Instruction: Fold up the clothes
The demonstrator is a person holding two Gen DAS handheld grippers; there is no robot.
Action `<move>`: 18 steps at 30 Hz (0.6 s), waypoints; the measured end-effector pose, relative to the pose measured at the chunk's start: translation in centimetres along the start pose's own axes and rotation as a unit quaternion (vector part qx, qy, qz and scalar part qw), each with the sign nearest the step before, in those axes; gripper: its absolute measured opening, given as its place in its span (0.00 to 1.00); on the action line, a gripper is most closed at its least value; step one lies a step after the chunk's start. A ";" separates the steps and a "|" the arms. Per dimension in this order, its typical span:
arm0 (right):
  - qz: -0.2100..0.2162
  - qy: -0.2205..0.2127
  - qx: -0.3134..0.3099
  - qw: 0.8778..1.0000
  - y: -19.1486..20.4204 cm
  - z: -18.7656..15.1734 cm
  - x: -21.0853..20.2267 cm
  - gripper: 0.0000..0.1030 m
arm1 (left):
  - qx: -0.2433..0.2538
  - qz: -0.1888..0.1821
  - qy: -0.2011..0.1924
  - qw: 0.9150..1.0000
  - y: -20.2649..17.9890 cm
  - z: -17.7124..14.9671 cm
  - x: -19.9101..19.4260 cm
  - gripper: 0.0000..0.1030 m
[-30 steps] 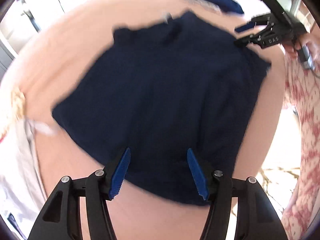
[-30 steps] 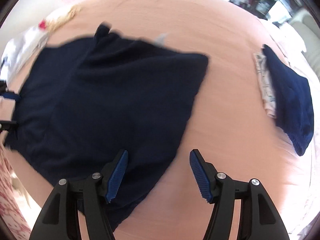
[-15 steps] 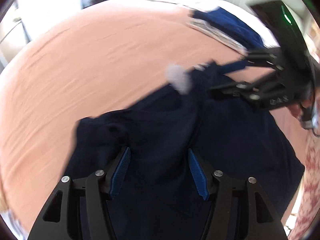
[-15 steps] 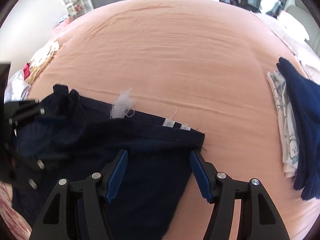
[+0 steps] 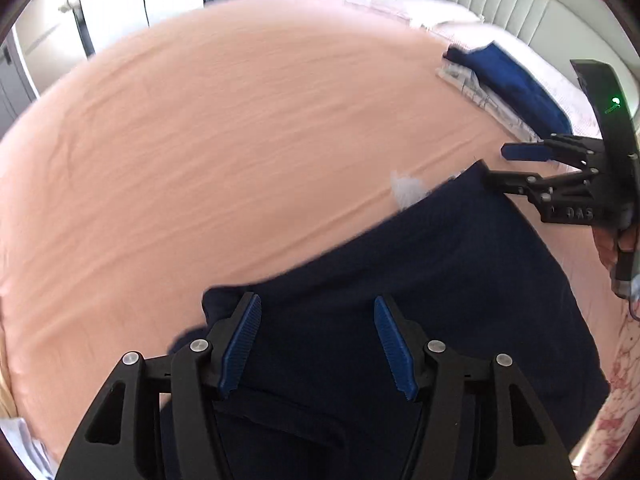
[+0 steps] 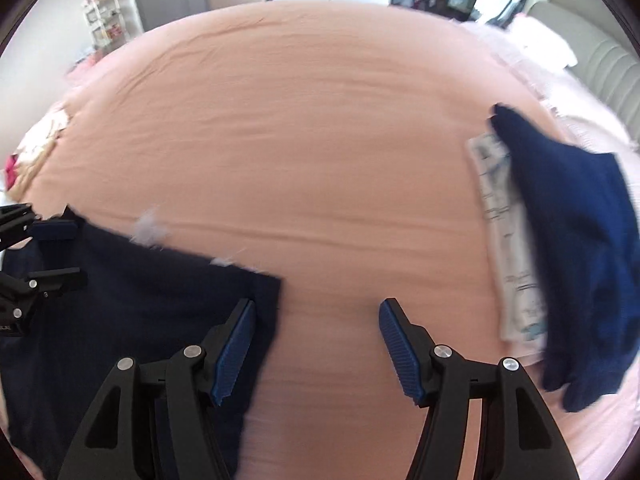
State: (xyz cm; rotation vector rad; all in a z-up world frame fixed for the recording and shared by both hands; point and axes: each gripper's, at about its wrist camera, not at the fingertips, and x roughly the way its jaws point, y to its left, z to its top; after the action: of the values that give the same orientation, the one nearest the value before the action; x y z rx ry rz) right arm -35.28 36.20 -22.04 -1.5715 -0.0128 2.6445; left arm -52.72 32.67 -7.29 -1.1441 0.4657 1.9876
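Dark navy garment (image 5: 420, 300) lies flat on the peach bedsheet (image 5: 240, 140), at the near edge of the bed, its far hem running diagonally across the left-wrist view. It reads as a thin knit or jersey: soft, light, no stiffness of its own, likely to sag and drag if lifted from one point. Best taken at two corners or along one edge at once, pinching a fold of cloth, not a flat layer. White tags or fluff (image 5: 406, 192) show at the far hem; which part of the garment they belong to is unclear.

Left gripper (image 5: 318, 344): jaws about half open, nothing pinched; cloth lies beneath and between the pads, not pressed. Right gripper (image 6: 316, 350): jaws likewise about half open and empty, straddling the garment's right-hand corner (image 6: 272, 284), left pad over cloth, right pad over bare sheet. In the left-wrist view the right gripper hovers at that far corner.

Further out: a folded stack (image 6: 560, 248), blue piece on a pale printed one, near the headboard (image 5: 500, 0).

Hard to make out: both views are motion-blurred. The garment's near part is cut off under the gripper bodies, so its type and how many layers it has cannot be told. Small clutter at the far left edge (image 6: 28, 156) is unreadable.
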 end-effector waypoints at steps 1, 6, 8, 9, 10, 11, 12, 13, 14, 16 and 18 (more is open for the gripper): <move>-0.005 -0.009 0.009 1.000 -0.4 0.1 -0.1 0.62 | -0.023 0.006 -0.028 0.999 0.6 0.3 -0.8 0.55; 0.065 -0.029 0.035 0.997 -0.8 -1.5 -2.4 0.62 | -0.031 0.016 -0.028 0.999 2.9 -3.9 -5.4 0.58; 0.035 -0.021 -0.003 0.999 -0.8 -2.4 -3.1 0.62 | 0.000 0.030 -0.002 1.000 4.6 -6.2 -6.9 0.58; 0.027 -0.023 0.004 0.999 -0.3 -2.0 -2.0 0.64 | 0.004 0.050 0.013 0.999 4.8 -6.0 -5.9 0.59; 0.020 -0.026 0.011 0.999 0.3 -1.6 -0.9 0.65 | -0.003 0.063 0.015 0.998 5.2 -5.6 -5.8 0.61; 0.012 -0.029 0.017 0.999 0.8 -1.3 0.0 0.67 | -0.022 0.068 0.001 0.997 5.8 -5.0 -6.7 0.60; 0.002 -0.036 0.023 0.999 0.7 -1.2 -0.7 0.67 | -0.042 0.073 -0.013 0.996 6.4 -4.3 -7.5 0.59; -0.008 -0.043 0.028 0.999 0.5 -1.2 -1.4 0.67 | -0.050 0.075 -0.022 0.996 6.6 -4.5 -8.4 0.59; -0.017 -0.051 0.031 0.998 0.5 -1.4 -2.2 0.67 | -0.047 0.075 -0.023 0.996 6.2 -5.7 -9.4 0.59; -0.012 -0.052 -0.001 0.999 2.2 -2.6 -3.5 0.69 | -0.039 0.075 -0.026 0.996 5.3 -8.0 -11.2 0.59; 0.023 -0.014 -0.015 1.000 4.6 -2.7 -3.1 0.69 | -0.041 0.073 0.013 0.996 5.6 -10.7 -12.3 0.59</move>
State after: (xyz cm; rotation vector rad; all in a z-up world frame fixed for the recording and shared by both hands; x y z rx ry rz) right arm -31.67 31.36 -20.82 -1.5615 -0.0181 2.7153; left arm -47.49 16.85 -2.87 -1.2189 0.4967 2.1364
